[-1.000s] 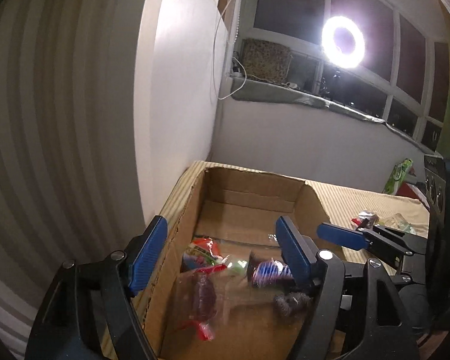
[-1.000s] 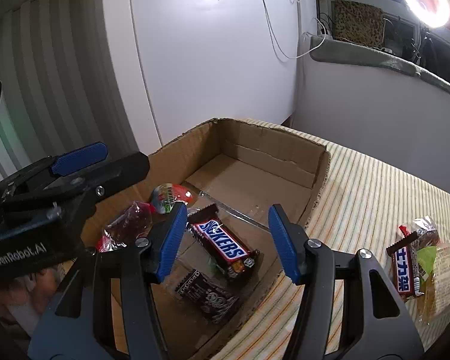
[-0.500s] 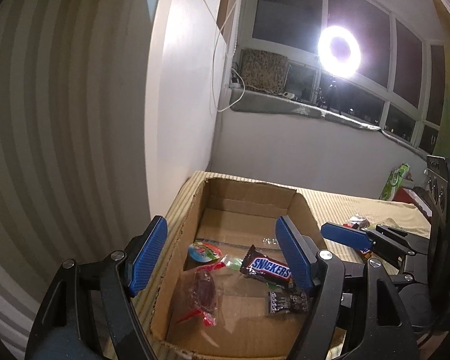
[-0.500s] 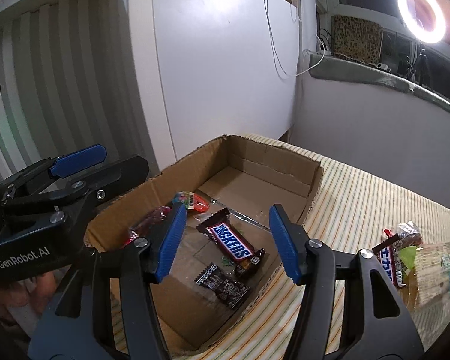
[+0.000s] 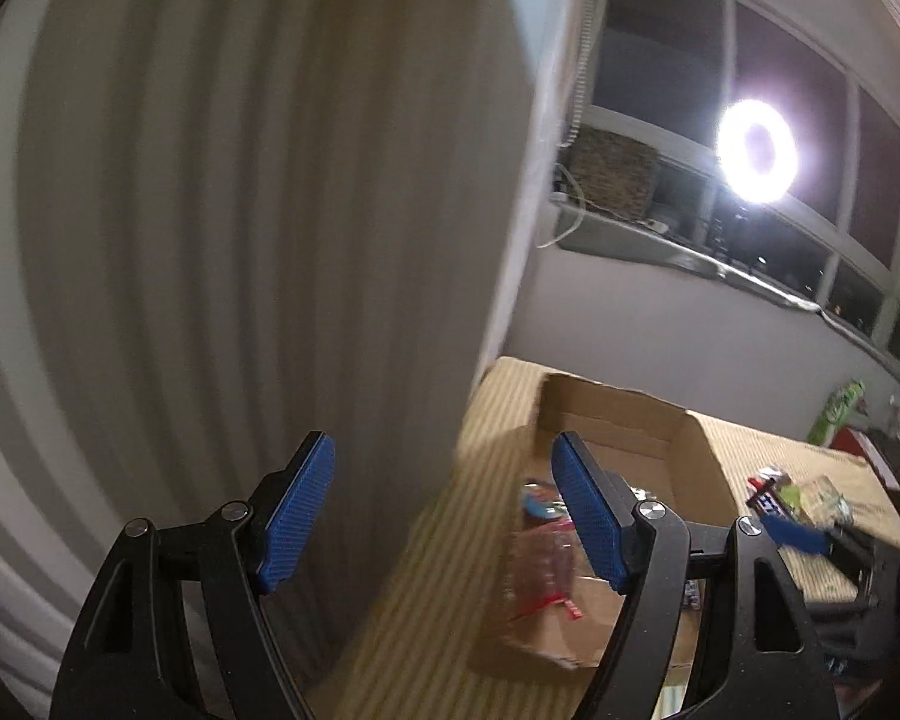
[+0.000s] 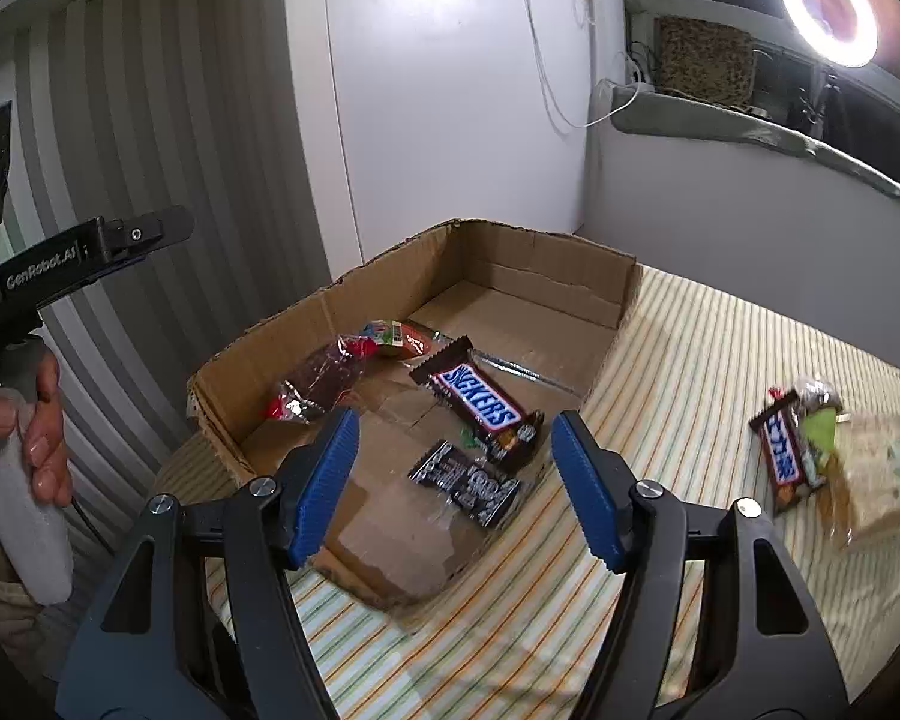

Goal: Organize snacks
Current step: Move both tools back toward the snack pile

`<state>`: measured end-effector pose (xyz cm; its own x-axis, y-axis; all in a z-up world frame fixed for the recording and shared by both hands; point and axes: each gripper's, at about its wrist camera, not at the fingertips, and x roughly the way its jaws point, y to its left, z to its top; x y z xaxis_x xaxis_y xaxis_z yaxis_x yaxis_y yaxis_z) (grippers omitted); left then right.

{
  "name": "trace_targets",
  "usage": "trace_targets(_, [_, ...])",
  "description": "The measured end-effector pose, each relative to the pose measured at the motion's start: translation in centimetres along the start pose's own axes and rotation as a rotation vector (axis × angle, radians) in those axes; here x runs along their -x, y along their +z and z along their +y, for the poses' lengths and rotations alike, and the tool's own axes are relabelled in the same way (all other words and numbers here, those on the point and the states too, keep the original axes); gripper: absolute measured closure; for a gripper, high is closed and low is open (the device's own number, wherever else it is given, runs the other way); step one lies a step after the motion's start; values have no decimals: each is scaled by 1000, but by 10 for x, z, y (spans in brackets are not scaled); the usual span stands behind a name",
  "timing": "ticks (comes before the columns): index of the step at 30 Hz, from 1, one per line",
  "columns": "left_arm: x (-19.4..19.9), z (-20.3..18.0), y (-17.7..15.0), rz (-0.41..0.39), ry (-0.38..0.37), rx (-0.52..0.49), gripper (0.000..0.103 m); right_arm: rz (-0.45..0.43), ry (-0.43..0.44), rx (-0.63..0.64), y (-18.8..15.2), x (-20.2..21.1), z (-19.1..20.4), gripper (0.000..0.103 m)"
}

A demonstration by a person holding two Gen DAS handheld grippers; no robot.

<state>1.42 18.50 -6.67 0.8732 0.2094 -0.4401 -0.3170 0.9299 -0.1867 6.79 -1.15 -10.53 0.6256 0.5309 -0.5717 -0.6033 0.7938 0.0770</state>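
The right gripper (image 6: 453, 483) is empty, and its jaws are opening wide above the near edge of the cardboard box (image 6: 390, 276). The box sits on a striped tablecloth (image 6: 708, 360). Inside it, a Snickers bar (image 6: 480, 405) lies at 12 o'clock from the gripper, a dark wrapped bar (image 6: 465, 483) just below it, a clear red-ended candy bag (image 6: 321, 381) at 10 o'clock, and a colourful round packet (image 6: 396, 339) beyond. Loose snacks (image 6: 822, 456) lie on the cloth at 3 o'clock, well apart from the box. The left gripper (image 5: 444, 513) is wide and empty, the box at its 3 o'clock. A hand (image 6: 24, 426) grips its handle.
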Motion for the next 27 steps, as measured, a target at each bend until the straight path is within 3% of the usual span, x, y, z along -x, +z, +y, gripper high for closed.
trace_targets(5, [2,-11,-3,12,3,-6,28,-50,-11,29,-20,23,-1,33])
trace_targets(10, [0,-59,-8,33,-42,-85,28,-68,-68,-47,-40,52,-42,33])
trace_targets(17, [-2,-150,-26,86,-208,-196,26,-60,-208,-167,-70,92,-113,33])
trace_targets(22, [3,-212,-47,142,-374,-255,25,-64,-276,-217,-83,115,-144,33])
trace_targets(27, [-2,-251,-68,213,-442,-278,25,-70,-321,-241,-89,130,-167,33])
